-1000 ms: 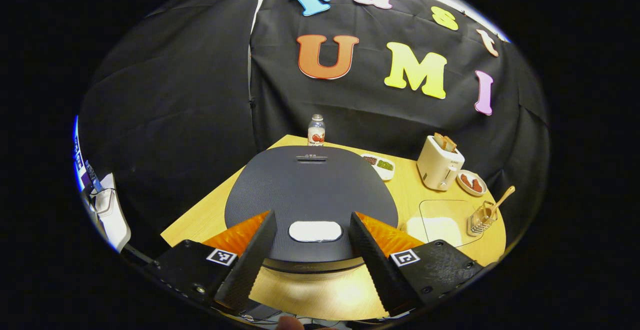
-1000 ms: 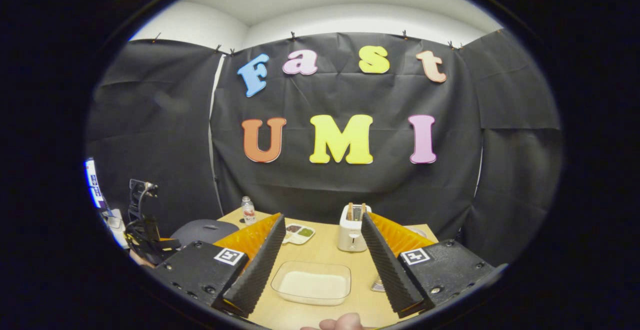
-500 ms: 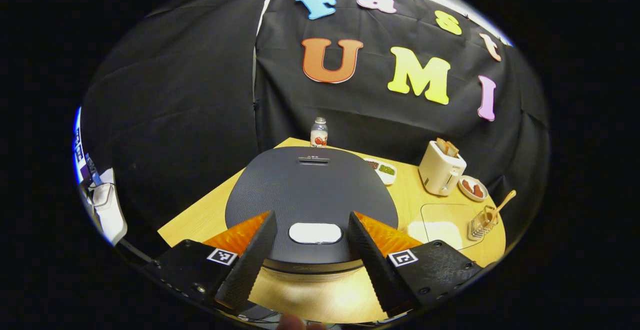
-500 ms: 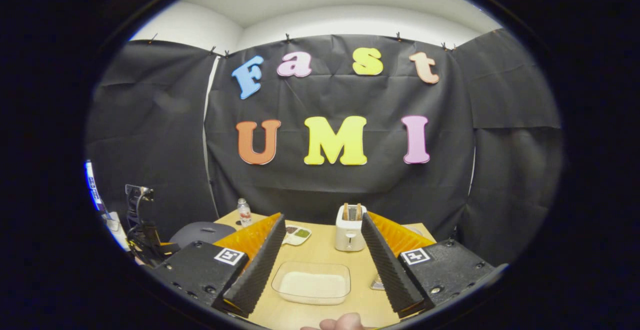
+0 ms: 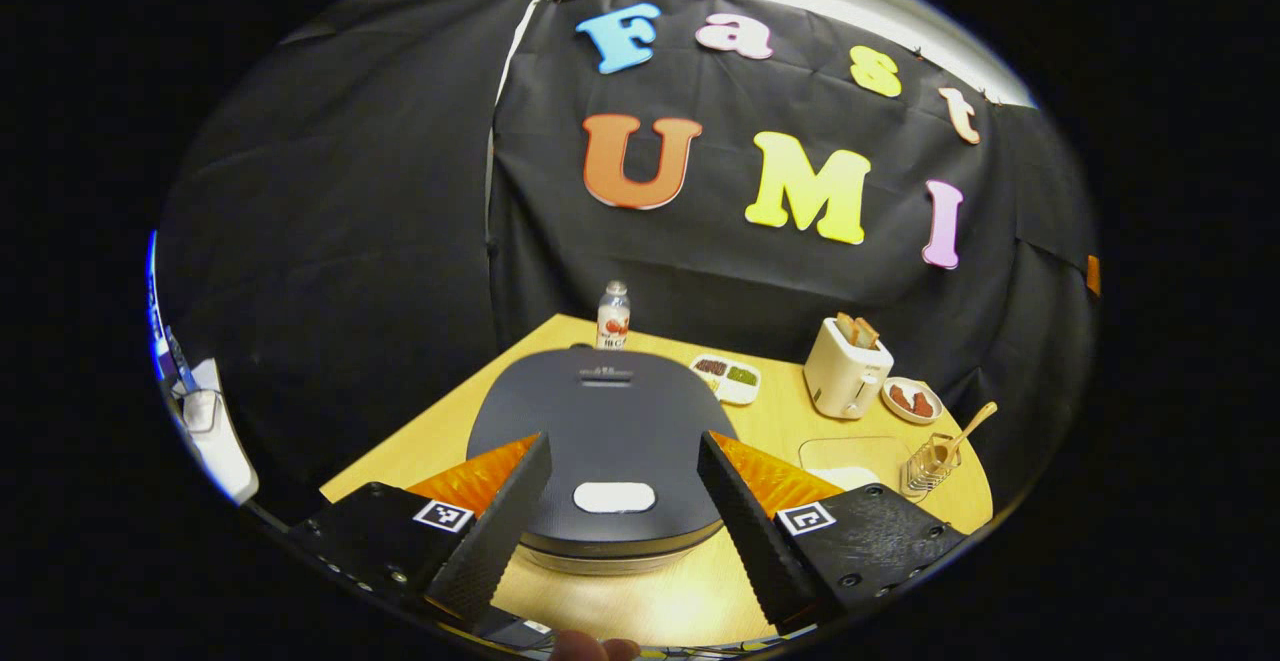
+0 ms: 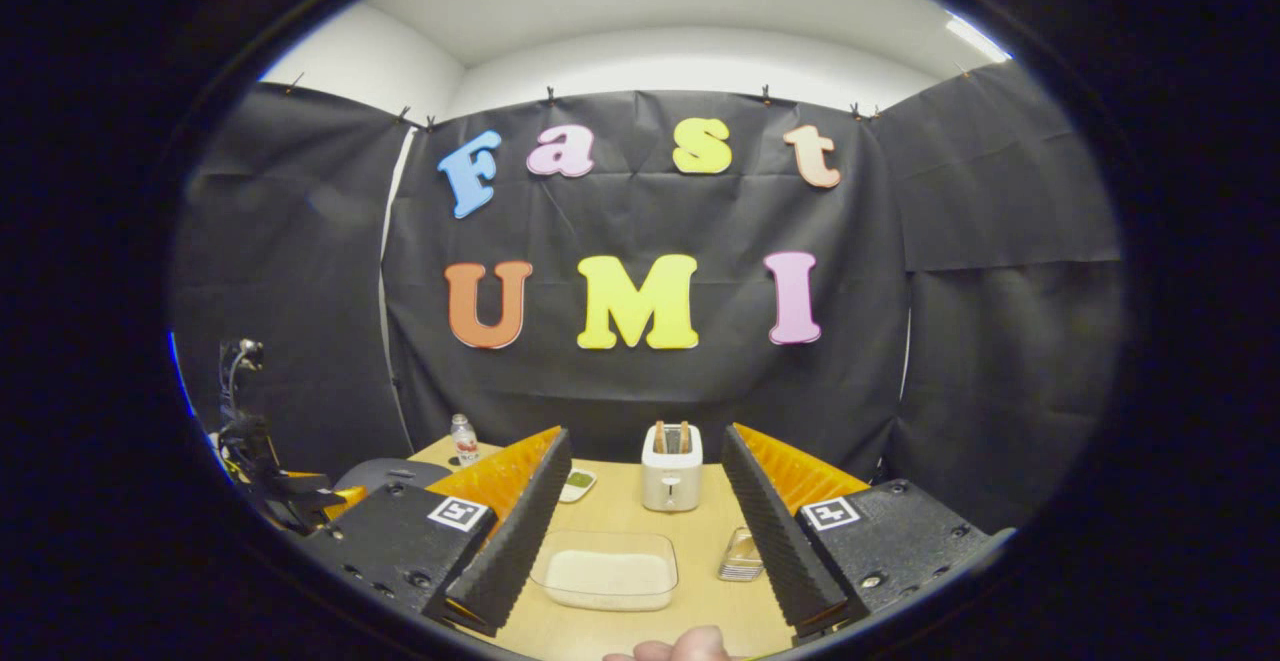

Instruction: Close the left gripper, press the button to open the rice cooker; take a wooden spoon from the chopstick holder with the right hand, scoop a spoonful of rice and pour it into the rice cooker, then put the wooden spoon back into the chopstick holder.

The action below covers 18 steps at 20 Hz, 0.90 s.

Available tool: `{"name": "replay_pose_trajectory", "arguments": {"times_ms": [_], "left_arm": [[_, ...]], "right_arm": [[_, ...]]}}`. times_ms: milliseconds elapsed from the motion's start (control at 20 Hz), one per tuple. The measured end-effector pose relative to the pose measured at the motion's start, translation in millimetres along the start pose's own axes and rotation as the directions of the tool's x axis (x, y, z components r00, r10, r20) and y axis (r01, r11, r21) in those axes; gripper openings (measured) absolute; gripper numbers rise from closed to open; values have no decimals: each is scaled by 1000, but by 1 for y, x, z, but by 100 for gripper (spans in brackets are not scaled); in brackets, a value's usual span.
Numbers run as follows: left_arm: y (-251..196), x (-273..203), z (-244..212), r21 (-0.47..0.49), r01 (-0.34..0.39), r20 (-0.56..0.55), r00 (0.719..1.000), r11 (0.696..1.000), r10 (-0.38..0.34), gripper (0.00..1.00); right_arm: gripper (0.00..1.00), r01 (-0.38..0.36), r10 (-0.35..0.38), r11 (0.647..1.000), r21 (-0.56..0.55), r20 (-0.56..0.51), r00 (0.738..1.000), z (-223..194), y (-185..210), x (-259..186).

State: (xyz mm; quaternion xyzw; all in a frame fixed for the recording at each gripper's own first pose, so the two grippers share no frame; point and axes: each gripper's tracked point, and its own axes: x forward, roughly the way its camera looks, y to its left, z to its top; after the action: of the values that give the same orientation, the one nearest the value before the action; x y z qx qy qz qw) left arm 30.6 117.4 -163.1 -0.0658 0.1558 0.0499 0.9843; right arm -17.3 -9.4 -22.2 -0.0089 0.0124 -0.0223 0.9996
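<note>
The dark rice cooker (image 5: 603, 421) sits closed on the wooden table, its white button (image 5: 614, 497) at the near rim. My left gripper (image 5: 623, 439) hovers open above the near side of the lid, fingers either side of the button, touching nothing. At the right, a wire chopstick holder (image 5: 926, 465) holds the wooden spoon (image 5: 962, 432). Beside it stands the clear rice container (image 5: 845, 455). My right gripper (image 6: 644, 435) is open and empty, held above the rice container (image 6: 605, 573), with the chopstick holder (image 6: 741, 555) by its right finger. The cooker (image 6: 383, 471) shows at the left.
A white toaster (image 5: 845, 368) with bread, a plate of red food (image 5: 910, 400), a divided dish (image 5: 728, 377) and a small bottle (image 5: 612, 316) stand along the back of the table (image 5: 440, 441). Black cloth walls enclose it. A thumb (image 6: 680, 646) shows at the bottom.
The left gripper has drawn back and up, so the cooker looks smaller and farther. The right gripper has also pulled back and tilted up. Both stay open.
</note>
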Motion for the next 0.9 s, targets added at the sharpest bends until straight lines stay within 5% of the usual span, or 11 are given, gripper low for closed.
{"name": "replay_pose_trajectory", "arguments": {"times_ms": [300, 350, 500, 550, 600, 750, 800, 900], "left_arm": [[-64, -91, 102, 85, 38, 236, 970, 996, -57, 95], [-79, -107, 110, 82, 47, 257, 964, 996, -66, 84], [-122, -148, 112, 81, 86, 284, 953, 993, -105, 84], [-134, -160, 111, 82, 102, 283, 952, 991, -121, 95], [-146, -172, 111, 80, 121, 287, 948, 989, -139, 84], [-163, -197, 109, 115, 144, 310, 935, 983, -173, 84], [-166, -205, 107, 122, 149, 315, 932, 981, -181, 94], [-169, -213, 102, 100, 164, 313, 931, 981, -187, 94]], "right_arm": [[98, 12, -14, 1000, 27, 73, 997, 30, -40, -27], [98, 1, -3, 999, 33, 71, 997, 30, -45, -33], [96, -34, 32, 999, 23, 73, 997, 28, -56, -54], [96, -38, 37, 999, 13, 71, 997, 28, -60, -61], [99, -44, 43, 999, 13, 68, 997, 25, -61, -69], [98, -43, 42, 999, 27, 55, 998, 21, -58, -93], [96, -39, 37, 999, 29, 52, 998, 20, -57, -99], [99, -36, 33, 999, 38, 61, 998, 22, -53, -111]]}}
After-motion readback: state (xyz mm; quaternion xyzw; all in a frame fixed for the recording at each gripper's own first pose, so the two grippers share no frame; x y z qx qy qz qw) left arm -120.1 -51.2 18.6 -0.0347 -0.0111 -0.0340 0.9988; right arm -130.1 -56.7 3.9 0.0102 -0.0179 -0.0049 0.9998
